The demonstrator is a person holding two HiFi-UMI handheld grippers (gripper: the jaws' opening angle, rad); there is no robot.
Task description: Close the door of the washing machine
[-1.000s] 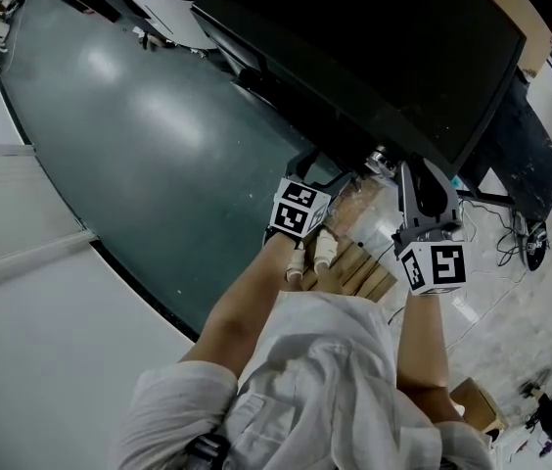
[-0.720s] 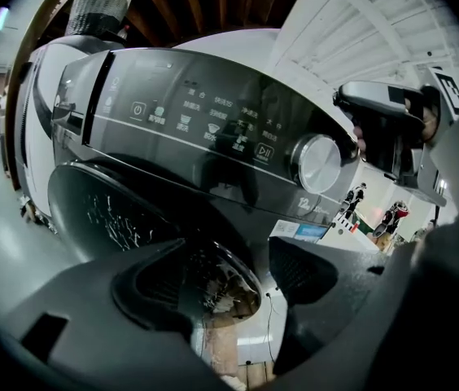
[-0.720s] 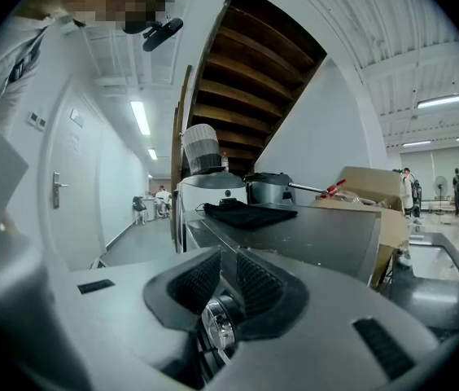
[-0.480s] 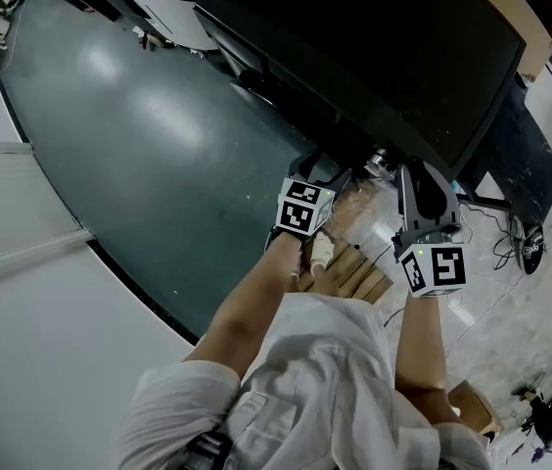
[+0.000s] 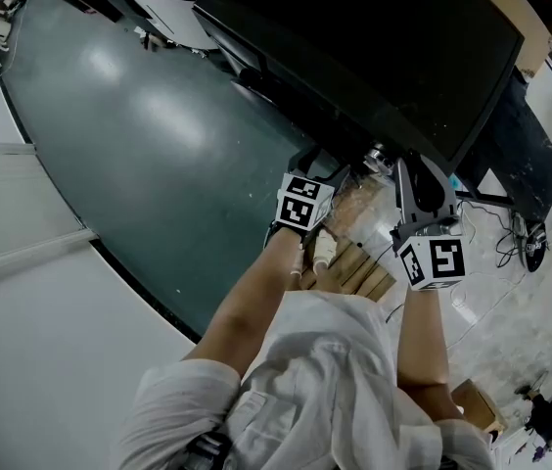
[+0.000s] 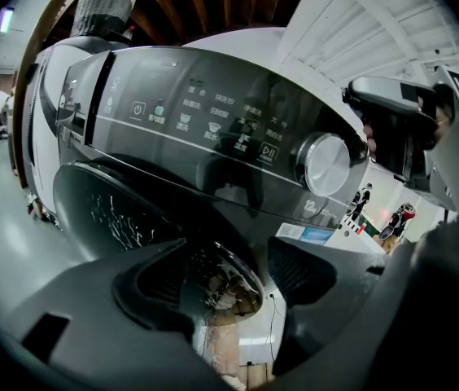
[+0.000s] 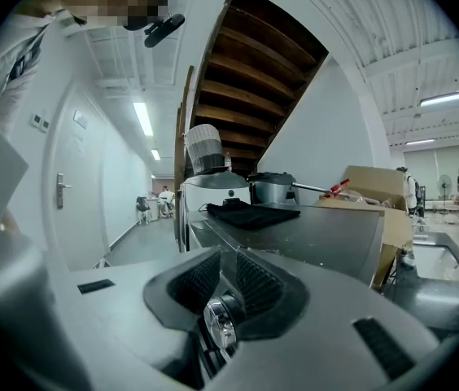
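Note:
The washing machine [image 5: 384, 57] is a dark block at the upper right of the head view. In the left gripper view its control panel [image 6: 213, 129] and silver dial [image 6: 325, 163] fill the frame above the dark door [image 6: 115, 210]. The door's round glass bowl shows between the wide jaws of my left gripper [image 6: 225, 277], with a sliver of gap at the right pad [image 6: 299, 269]. That left gripper [image 5: 327, 169] reaches under the machine's front edge. My right gripper [image 5: 419, 172] points level at the machine's top front edge. Its pads [image 7: 250, 283] stand nearly together with nothing between them.
A black cloth [image 7: 250, 213], a pot [image 7: 272, 187] and a cardboard box [image 7: 372, 187] sit on or behind the machine's top. A dark green floor [image 5: 159, 135] lies to the left, with wooden slats [image 5: 364, 272] and cables [image 5: 501, 233] below the grippers. People stand far off.

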